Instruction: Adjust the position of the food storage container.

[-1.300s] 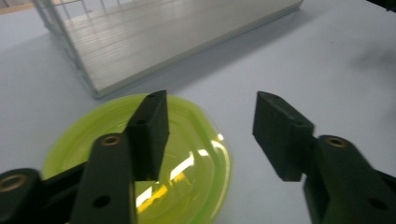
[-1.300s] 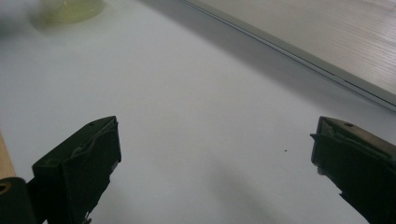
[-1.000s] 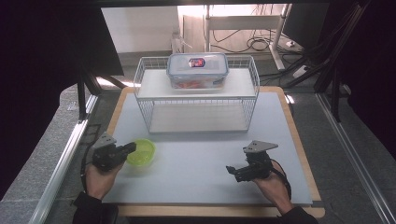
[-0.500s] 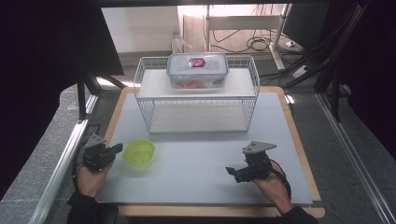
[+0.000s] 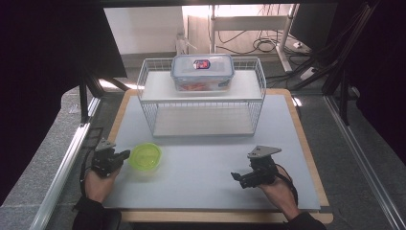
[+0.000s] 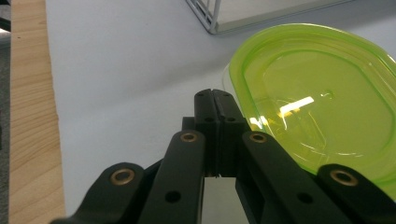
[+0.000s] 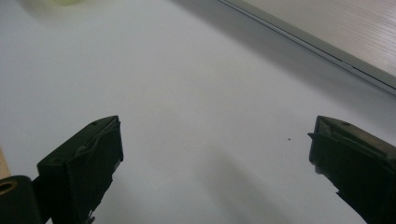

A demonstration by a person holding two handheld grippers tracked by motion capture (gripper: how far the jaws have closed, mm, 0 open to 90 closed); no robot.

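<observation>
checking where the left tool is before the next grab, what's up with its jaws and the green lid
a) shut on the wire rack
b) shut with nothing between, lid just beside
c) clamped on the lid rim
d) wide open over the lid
b: in the left gripper view the left tool has its jaws pressed together with nothing between them, and the green lid lies flat just beside them.
</observation>
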